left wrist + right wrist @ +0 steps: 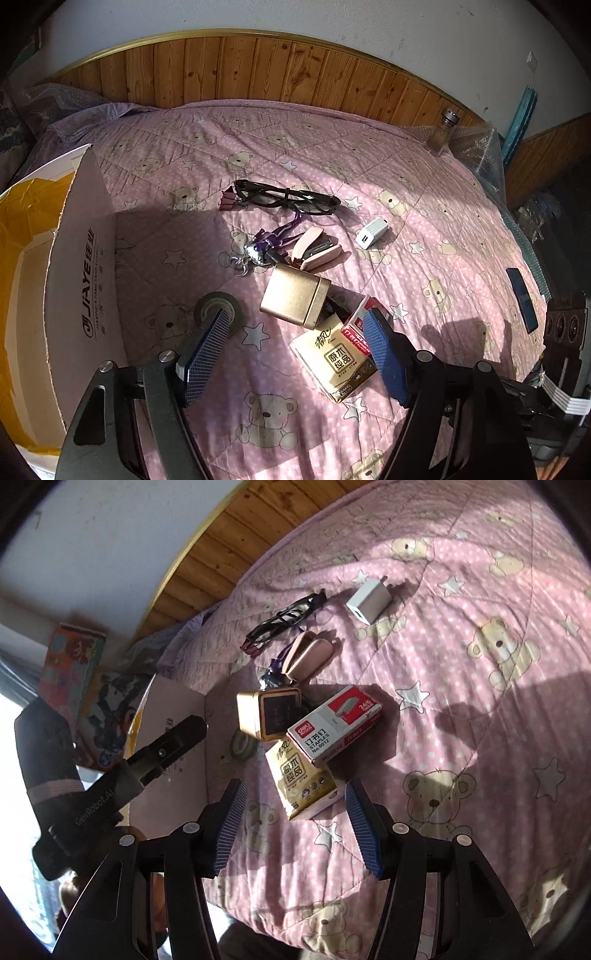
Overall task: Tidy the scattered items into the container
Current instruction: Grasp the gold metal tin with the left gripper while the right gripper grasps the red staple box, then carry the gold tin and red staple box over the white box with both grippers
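A white cardboard box (74, 277) with yellow tape stands open at the bed's left. Scattered beside it are a gold tin (295, 295), a tape roll (218, 310), a tissue pack (336, 358), a red-and-white staples box (360, 325), a pink stapler (317, 251), a purple keychain (258, 247), a black cable (288, 199) and a white charger (371, 232). My left gripper (297, 317) hovers open above the tin and tape, holding nothing. My right gripper (295, 786) is open just short of the tissue pack (303, 779), with the staples box (332, 723) beyond it.
A pink bear-print quilt (424, 206) covers the bed, with a wooden headboard (258, 70) behind. A glass bottle (443, 133) stands at the far right corner. A dark phone (522, 299) lies near the right edge, and a maroon binder clip (231, 199) sits by the cable.
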The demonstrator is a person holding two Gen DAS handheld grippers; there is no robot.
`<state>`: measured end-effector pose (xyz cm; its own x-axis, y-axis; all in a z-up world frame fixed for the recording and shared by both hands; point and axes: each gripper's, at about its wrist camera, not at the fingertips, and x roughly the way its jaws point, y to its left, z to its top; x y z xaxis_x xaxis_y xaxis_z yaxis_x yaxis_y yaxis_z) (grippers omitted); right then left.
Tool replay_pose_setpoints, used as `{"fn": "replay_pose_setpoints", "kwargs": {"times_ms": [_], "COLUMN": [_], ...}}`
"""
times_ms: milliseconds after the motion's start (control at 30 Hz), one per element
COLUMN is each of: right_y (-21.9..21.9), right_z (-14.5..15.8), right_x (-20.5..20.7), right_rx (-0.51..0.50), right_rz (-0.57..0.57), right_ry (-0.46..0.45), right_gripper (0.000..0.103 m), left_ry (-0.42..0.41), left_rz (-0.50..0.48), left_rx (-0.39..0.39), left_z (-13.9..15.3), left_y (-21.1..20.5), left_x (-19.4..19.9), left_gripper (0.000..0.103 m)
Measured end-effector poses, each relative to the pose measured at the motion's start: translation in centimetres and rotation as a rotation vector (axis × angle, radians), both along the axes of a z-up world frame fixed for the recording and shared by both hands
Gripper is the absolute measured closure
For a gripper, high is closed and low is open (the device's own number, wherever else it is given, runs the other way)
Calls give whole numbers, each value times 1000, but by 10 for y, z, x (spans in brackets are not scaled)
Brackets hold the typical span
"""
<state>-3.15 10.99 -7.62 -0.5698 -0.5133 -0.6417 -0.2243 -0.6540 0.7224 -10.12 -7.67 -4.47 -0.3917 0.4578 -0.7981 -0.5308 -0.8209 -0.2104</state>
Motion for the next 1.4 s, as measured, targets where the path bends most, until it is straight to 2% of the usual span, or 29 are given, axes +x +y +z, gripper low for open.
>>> {"fn": "replay_pose_setpoints", "kwargs": {"times_ms": [67, 200, 367, 500, 533, 567, 633, 733, 900, 1067, 1167, 1400], "right_y": [13, 27, 27, 27, 26, 25, 26, 25, 23, 17, 14, -2], "right_z": [-14, -30, -43, -56, -57, -58, -58, -52, -39, -18, -2, 25], "right_x": [-3, -13, -39, -55, -57, -61, -65, -71, -77, -76, -71, -66], "right_rx": [-100, -235, -294, -287, -272, -257, -253, -230, -206, -138, -94, -69], "right_rz": [-51, -120, -152, -164, -164, -160, -164, -157, -145, -124, -115, -86], "right_ry": [-32, -60, -125, -184, -191, -194, -185, -153, -120, -82, -49, -10], "right_gripper": [42, 42, 42, 46, 59, 75, 77, 83, 87, 88, 88, 88], "left_ry": [-9, -36, -94, -114, -118, -123, -121, -101, -109, -98, -89, -43], "left_rz": [-12, -17, -32, -43, -45, -52, -65, -71, -47, -12, 19, 68], "left_rx": [-8, -14, 29, 11, 11, 14, 18, 22, 42, 65, 85, 128], "left_z": [-9, -26, -41, -54, -57, -59, -61, -60, -57, -43, -31, 4], "left_y": [5, 11, 21, 30, 31, 32, 34, 33, 27, 15, 3, -26], "left_x": [-7, -24, -40, -50, -52, -53, -54, -56, -60, -59, -60, -52], "left_gripper": [27, 27, 27, 27, 30, 38, 47, 49, 50, 50, 50, 50]}}
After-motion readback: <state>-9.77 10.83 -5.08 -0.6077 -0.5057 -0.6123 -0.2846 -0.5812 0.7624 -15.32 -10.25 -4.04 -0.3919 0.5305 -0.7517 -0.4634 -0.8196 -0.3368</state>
